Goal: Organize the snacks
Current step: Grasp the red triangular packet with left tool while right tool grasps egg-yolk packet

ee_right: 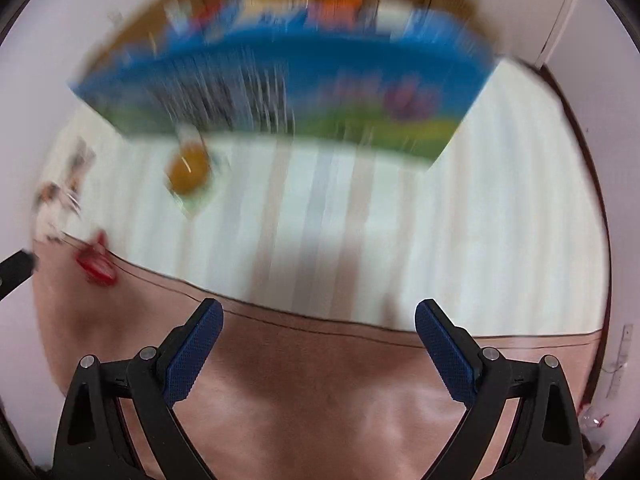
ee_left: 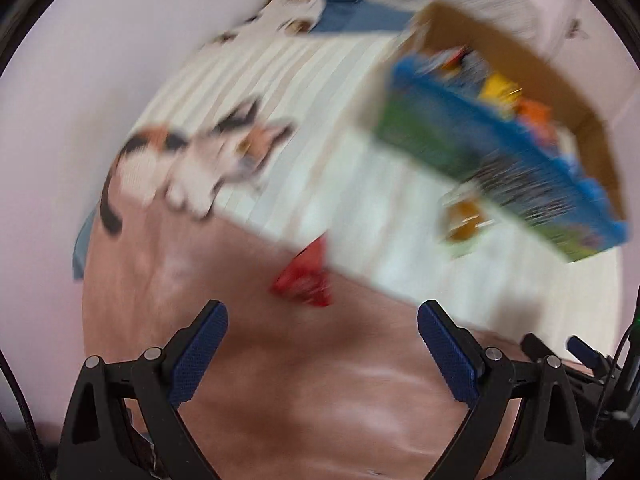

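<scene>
Striped bedsheet (ee_right: 360, 220) | left claw (ee_left: 322, 354) wide open, empty | right claw (ee_right: 319, 350) wide open, empty

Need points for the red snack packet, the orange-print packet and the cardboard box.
red snack packet (ee_left: 304, 280), left wrist view, middle of the wrapper.
orange-print packet (ee_right: 190, 170), right wrist view, on the orange picture.
cardboard box (ee_right: 320, 88), right wrist view, blue printed front wall.

Calico cat (ee_left: 192, 160) on striped sheet (ee_left: 320, 152) beside pinkish-brown blanket (ee_left: 280, 380); all motion-blurred.
</scene>
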Demonstrator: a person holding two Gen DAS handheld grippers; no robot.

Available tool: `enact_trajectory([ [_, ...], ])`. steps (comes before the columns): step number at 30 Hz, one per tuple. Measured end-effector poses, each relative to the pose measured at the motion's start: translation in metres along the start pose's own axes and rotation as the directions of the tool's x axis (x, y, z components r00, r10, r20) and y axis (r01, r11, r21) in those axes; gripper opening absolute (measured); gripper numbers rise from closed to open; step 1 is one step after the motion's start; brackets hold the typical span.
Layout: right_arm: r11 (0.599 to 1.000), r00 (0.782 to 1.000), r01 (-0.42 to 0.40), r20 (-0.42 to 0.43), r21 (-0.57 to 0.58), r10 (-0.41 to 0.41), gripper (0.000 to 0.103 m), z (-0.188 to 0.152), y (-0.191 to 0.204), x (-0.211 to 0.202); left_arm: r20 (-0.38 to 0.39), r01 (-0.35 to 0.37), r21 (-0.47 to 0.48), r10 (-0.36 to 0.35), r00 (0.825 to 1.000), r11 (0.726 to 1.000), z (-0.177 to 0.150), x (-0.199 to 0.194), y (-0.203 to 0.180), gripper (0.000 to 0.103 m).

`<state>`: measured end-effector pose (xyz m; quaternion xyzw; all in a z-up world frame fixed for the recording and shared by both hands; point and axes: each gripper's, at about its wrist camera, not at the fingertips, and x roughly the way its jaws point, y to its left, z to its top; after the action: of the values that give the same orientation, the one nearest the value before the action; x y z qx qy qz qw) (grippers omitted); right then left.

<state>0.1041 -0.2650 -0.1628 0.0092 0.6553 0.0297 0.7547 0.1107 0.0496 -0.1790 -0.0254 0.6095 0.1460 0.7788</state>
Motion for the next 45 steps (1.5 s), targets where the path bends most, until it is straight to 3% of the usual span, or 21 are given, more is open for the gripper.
enact_trajectory([
  [3,0.999,0.997,0.023,-0.068,0.027,-0.021,0.099,-0.007,0.001,0.04,-0.063,-0.036,-0.023,0.034,0.997,0.999,-0.008,0.033,0.017,0.097],
  [7,0.998,0.997,0.049,-0.06,0.037,-0.047,0.103,-0.009,0.002,0.056,-0.112,-0.052,-0.043,0.047,0.993,0.998,-0.014,0.059,0.038,0.097],
  [10,0.997,0.996,0.073,-0.061,0.039,-0.07,0.103,-0.012,0.003,0.064,-0.136,-0.01,-0.063,0.001,0.991,0.998,-0.013,0.068,0.051,0.097],
  [14,0.998,0.986,0.064,-0.155,0.019,-0.061,0.1,0.003,0.013,0.062,-0.163,0.03,-0.052,-0.038,0.986,0.998,-0.009,0.075,0.063,0.097],
  [15,0.999,0.992,0.013,-0.122,0.032,-0.009,0.093,0.009,0.019,0.05,-0.169,0.045,-0.05,-0.052,0.984,0.998,-0.008,0.076,0.064,0.097],
  [17,0.998,0.998,-0.06,-0.032,0.031,0.061,0.092,0.024,0.039,0.026,-0.184,0.087,-0.067,-0.098,0.978,0.994,-0.004,0.078,0.071,0.097],
  [20,0.985,0.985,-0.166,0.061,0.057,0.162,0.092,0.047,0.067,0.008,-0.207,0.158,-0.094,-0.175,0.963,0.983,0.001,0.083,0.077,0.097],
  [22,0.979,0.978,-0.191,0.095,0.076,0.184,0.092,0.06,0.079,0.007,-0.22,0.188,-0.092,-0.204,0.954,0.978,0.005,0.086,0.077,0.097],
  [23,0.978,0.977,-0.192,0.107,0.081,0.183,0.092,0.067,0.087,0.009,-0.185,0.281,-0.129,-0.301,0.935,0.951,0.009,0.09,0.076,0.097],
  [24,0.979,0.979,-0.183,0.108,0.092,0.173,0.092,0.074,0.093,0.014,-0.187,0.289,-0.125,-0.309,0.933,0.949,0.012,0.091,0.075,0.097],
  [28,0.979,0.986,-0.142,0.109,0.143,0.127,0.092,0.086,0.103,0.028,-0.192,0.298,-0.097,-0.312,0.931,0.949,0.026,0.099,0.066,0.097],
  [33,0.98,0.993,-0.08,0.105,0.18,0.062,0.066,0.102,0.106,0.038,-0.179,0.299,-0.052,-0.303,0.936,0.953,0.037,0.1,0.056,0.097],
  [39,0.984,0.992,-0.081,0.106,0.157,0.065,0.062,0.101,0.102,0.03,-0.183,0.279,-0.014,-0.277,0.943,0.96,0.053,0.105,0.042,0.096],
  [45,0.981,0.994,-0.093,0.079,0.168,0.081,0.062,0.056,0.086,0.014,-0.208,0.257,0.019,-0.248,0.946,0.966,0.04,0.116,0.007,0.096],
])
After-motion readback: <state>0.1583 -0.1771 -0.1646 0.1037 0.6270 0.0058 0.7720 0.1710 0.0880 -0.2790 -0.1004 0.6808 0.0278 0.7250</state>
